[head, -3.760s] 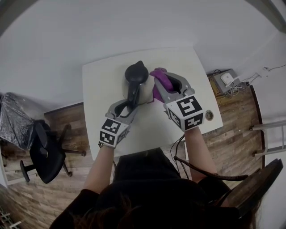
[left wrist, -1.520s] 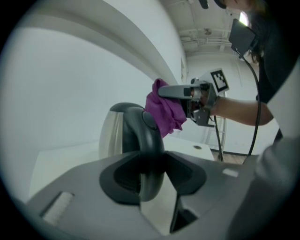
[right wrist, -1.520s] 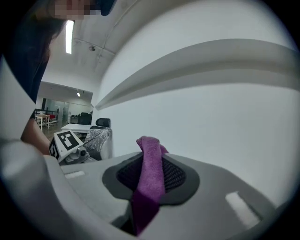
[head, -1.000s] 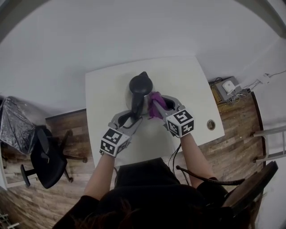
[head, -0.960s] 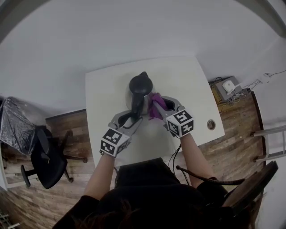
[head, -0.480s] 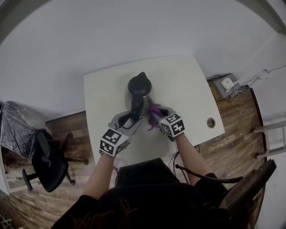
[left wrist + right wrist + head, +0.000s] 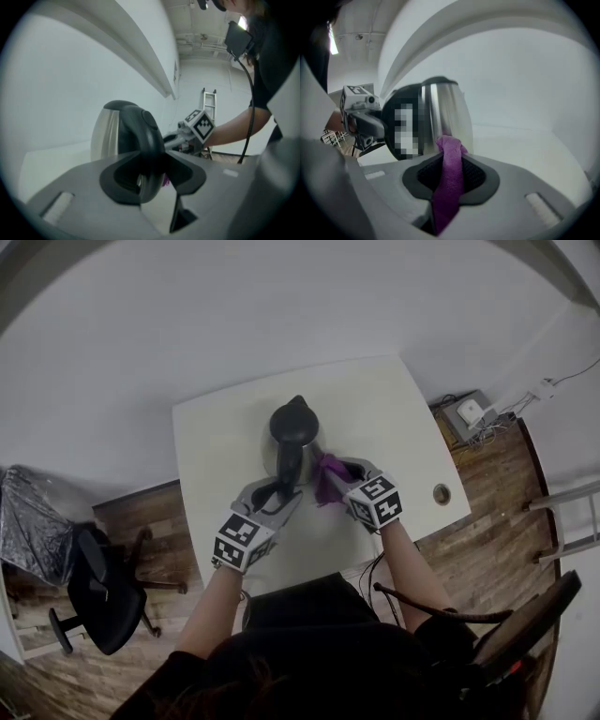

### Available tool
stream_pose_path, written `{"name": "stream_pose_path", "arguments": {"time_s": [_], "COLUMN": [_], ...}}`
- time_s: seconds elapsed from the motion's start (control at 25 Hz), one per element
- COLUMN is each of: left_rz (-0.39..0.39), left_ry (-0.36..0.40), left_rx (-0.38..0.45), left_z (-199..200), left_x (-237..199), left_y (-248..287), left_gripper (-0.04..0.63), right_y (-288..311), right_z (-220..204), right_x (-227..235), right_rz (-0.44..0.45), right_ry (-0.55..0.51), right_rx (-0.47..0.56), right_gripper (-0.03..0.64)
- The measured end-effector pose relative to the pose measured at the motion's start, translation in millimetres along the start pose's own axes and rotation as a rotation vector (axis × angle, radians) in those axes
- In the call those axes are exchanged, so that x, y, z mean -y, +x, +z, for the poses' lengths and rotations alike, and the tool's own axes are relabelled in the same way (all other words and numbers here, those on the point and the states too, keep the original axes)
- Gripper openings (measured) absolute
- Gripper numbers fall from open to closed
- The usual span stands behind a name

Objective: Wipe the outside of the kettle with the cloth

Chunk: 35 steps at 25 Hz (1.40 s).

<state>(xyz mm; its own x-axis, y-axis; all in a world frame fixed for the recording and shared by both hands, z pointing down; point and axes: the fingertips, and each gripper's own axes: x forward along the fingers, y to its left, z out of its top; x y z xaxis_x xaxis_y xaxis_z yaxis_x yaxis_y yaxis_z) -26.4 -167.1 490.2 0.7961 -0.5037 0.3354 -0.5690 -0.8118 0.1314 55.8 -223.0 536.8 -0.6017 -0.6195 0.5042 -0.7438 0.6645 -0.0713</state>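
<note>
Head view: the kettle [image 7: 292, 427] stands mid-bench [image 7: 211, 442], somewhat toward the far edge. The left claw [image 7: 278, 491] is at its handle [image 7: 286, 465] and the right claw [image 7: 330, 476] at its right flank.

Left gripper view: that claw is clamped on the black handle.

Right gripper view: the claw pinches the purple cloth [image 7: 450, 173], whose tip sits against the steel wall. Little cloth protrudes, so a hard push would likely scrape claw on steel or twist the kettle out of the handle grip.

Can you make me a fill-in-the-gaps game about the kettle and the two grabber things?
The right gripper is shut on a ____ cloth.
The left gripper is shut on the ____ of the kettle.
The kettle stands on a ____ table.
Missing words: purple, handle, white.
</note>
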Motion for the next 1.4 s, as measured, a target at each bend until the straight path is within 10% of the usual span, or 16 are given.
{"name": "stream_pose_path", "arguments": {"time_s": [0.52,1.4], "left_rz": [-0.051,-0.053], "left_ry": [0.025,-0.018], "left_rx": [0.013,0.005], "left_z": [7.3,2.0], "left_x": [4.2,6.2], "left_y": [1.7,-5.9], "left_gripper": [0.161,0.161], "right_y": [-57.5,11.7], "right_z": [177.4,159.8], "right_x": [1.0,25.7], "right_rz": [0.023,0.315], "right_ry": [-0.265,-0.072], "right_rx": [0.305,0.285], "right_gripper": [0.083,0.083]}}
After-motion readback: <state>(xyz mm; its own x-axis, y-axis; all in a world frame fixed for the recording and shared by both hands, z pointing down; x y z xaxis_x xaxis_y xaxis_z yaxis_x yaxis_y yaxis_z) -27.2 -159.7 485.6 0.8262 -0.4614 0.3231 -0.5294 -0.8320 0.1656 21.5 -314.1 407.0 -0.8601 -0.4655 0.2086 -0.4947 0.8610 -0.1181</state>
